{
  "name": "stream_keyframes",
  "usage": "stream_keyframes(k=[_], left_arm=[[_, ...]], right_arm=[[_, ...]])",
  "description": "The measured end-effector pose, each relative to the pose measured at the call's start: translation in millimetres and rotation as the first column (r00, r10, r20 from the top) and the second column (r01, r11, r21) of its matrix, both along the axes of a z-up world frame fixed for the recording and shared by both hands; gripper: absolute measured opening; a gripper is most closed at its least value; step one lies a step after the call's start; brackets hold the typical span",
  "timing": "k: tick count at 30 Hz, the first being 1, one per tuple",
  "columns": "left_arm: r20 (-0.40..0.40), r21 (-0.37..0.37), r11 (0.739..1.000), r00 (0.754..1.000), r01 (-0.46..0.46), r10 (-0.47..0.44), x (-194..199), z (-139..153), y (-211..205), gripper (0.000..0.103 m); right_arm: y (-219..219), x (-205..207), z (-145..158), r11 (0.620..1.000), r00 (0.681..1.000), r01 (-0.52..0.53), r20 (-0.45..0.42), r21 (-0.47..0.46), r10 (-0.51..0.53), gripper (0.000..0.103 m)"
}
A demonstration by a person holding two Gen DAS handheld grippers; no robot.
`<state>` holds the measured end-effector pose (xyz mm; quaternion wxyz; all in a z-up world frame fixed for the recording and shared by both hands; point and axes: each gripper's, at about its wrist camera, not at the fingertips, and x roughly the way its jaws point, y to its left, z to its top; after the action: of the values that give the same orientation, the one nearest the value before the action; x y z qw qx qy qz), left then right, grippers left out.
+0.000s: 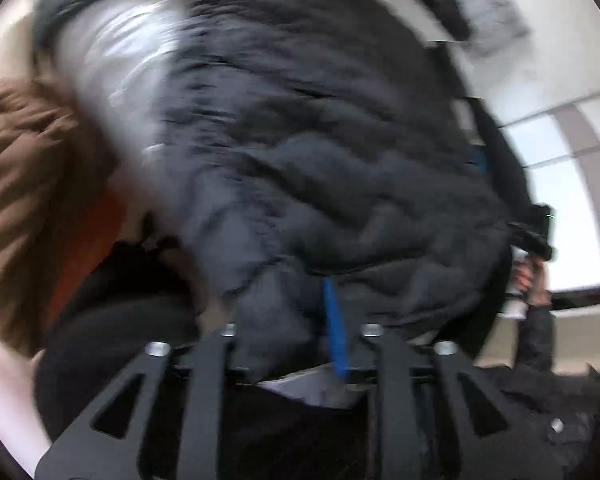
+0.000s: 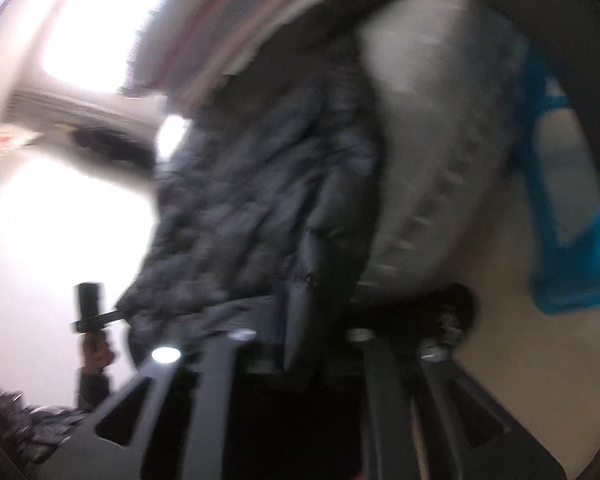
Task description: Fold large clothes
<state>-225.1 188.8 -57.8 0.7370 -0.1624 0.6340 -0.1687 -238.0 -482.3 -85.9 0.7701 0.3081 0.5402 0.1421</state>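
Note:
A dark grey quilted puffer jacket [image 1: 320, 168] with a pale grey lining [image 1: 120, 60] hangs in the air, blurred by motion. My left gripper [image 1: 300, 344] is shut on its lower edge, near a blue tag [image 1: 334, 332]. In the right wrist view the same jacket [image 2: 260, 200] hangs down, its pale lining [image 2: 440, 160] to the right. My right gripper [image 2: 300, 340] is shut on a fold of the jacket's edge. Each view shows the other gripper held in a hand, at the far side of the jacket [image 1: 532, 236] [image 2: 90, 308].
A brown garment [image 1: 28, 184] and an orange patch [image 1: 88, 256] lie at the left in the left wrist view. Bright windows [image 1: 560, 184] stand at the right. A blue and white object [image 2: 568, 200] is at the right in the right wrist view. Dark cloth [image 2: 32, 432] lies at the lower left.

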Motion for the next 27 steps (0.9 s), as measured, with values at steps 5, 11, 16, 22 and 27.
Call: stream_keyframes(k=[5, 11, 16, 22, 27], left_arm=[[0.216, 0.29, 0.925, 0.959, -0.245, 0.186, 0.9, 45.7, 39.1, 0.064], [0.493, 0.307, 0.897, 0.859, -0.318, 0.137, 33.1, 95.5, -5.8, 0.091], [0.607, 0.385, 0.908, 0.786, -0.167, -0.113, 97.6, 97.7, -125.8, 0.091], [0.638, 0.519, 0.85, 0.703, -0.091, -0.314, 163.5, 73.2, -234.8, 0.091], [0.639, 0.547, 0.829, 0.697, -0.114, -0.326, 184.4, 58.2, -252.6, 0.091]], right_arm=[[-39.5, 6.7, 28.0, 0.981, 0.976, 0.192, 0.107, 0.003, -0.191, 0.063], [-66.8, 54.0, 36.8, 0.93, 0.921, 0.301, 0.189, 0.209, -0.341, 0.07], [-60.4, 134.0, 32.3, 0.872, 0.884, 0.378, 0.159, 0.311, -0.439, 0.07], [-82.2, 223.7, 11.0, 0.838, 0.847, 0.489, 0.099, 0.241, -0.522, 0.07], [-97.8, 275.9, -19.5, 0.819, 0.83, 0.539, 0.04, 0.196, -0.556, 0.07]])
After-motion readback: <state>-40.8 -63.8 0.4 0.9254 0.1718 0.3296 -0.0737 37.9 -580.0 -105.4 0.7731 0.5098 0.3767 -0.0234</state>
